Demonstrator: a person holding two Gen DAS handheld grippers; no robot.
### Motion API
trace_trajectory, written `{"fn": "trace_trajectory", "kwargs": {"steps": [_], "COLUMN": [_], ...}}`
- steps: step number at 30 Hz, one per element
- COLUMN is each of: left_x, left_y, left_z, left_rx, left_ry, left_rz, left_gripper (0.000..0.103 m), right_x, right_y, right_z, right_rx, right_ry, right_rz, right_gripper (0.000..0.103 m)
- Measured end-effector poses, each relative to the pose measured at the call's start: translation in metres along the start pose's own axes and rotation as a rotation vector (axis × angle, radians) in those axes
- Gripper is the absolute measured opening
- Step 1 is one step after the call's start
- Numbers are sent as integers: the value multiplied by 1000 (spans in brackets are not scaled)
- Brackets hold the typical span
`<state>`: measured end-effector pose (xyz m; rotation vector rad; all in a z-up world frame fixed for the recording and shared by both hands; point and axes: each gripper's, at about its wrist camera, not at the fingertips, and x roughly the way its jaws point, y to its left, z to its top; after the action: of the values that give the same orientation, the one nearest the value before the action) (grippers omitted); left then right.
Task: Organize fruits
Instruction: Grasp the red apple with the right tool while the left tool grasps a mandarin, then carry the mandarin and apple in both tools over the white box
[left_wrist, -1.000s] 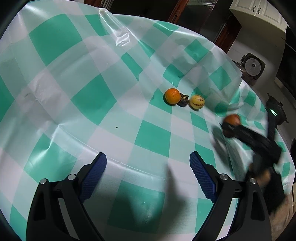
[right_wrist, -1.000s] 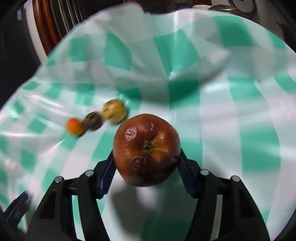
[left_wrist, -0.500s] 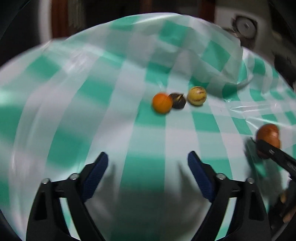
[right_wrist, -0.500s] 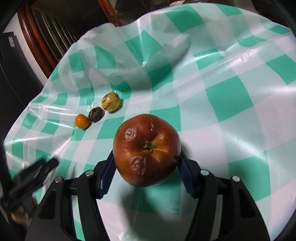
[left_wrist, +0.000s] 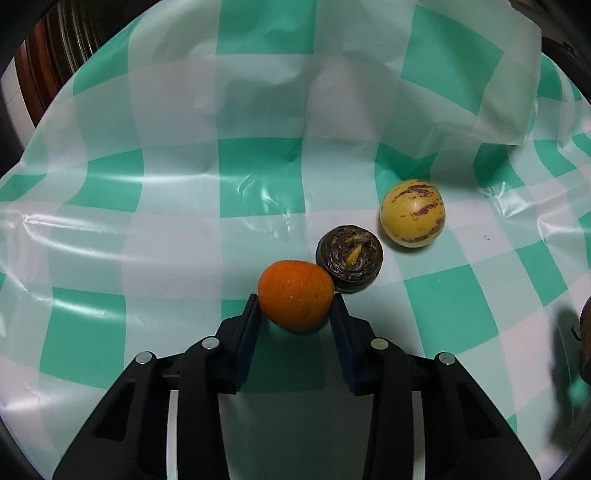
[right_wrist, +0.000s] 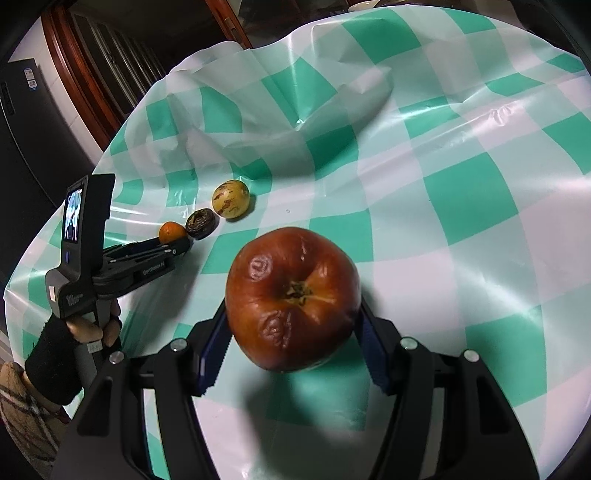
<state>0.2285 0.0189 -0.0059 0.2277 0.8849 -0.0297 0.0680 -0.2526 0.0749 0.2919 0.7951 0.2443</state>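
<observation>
Now that my left claw (left_wrist: 295, 308) has just closed on the orange (left_wrist: 295, 295), which sits on the table (left_wrist: 147, 229) touching the dark wrinkled fruit (left_wrist: 349, 258), I can lift it. My right claw (right_wrist: 293, 332) holds the brown apple (right_wrist: 291, 299) clamped, ready to place.

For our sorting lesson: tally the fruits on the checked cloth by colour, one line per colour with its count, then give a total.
Orange: 1
Dark purple-brown: 1
Yellow with purple streaks: 1
Red-brown: 1
Total: 4
</observation>
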Motion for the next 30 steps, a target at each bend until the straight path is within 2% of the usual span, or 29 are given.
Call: {"fn": "trace_trajectory", "kwargs": {"steps": [2,4,6,9,11,15,19,24,30], "left_x": [-11,-38,-66,-112,-137,-161,-159,-150,-151], "left_y": [-4,-5,-4,-1,0,5,12,35,37], "left_z": [-7,-25,-49,-104,-141,-179,-180,-187,-186], "left_rx": [7,-32,-93,-190,-252,-355,-397,-539,-547], "left_ry": [-15,-44,-59,-74,-77,-91,-96,-98,-114], "left_rz": [-20,-62,-126,-191,-199,-215,-212,-268,-277], "left_gripper": [35,35,35,35,35,36,36,36,36], "right_x": [-1,-1,-1,0,0,-1,0,-1,1], "right_y": [0,0,0,1,2,2,1,1,-2], "right_z": [0,-1,0,0,0,0,0,-1,-1], "right_rx": [1,1,0,-3,-5,0,0,3,20], "right_ry": [-4,-4,-5,1,0,1,3,-6,7], "right_rz": [2,2,1,-2,-3,-4,-5,-9,-15], "right_gripper": [64,64,64,64,64,64,64,64,64]}}
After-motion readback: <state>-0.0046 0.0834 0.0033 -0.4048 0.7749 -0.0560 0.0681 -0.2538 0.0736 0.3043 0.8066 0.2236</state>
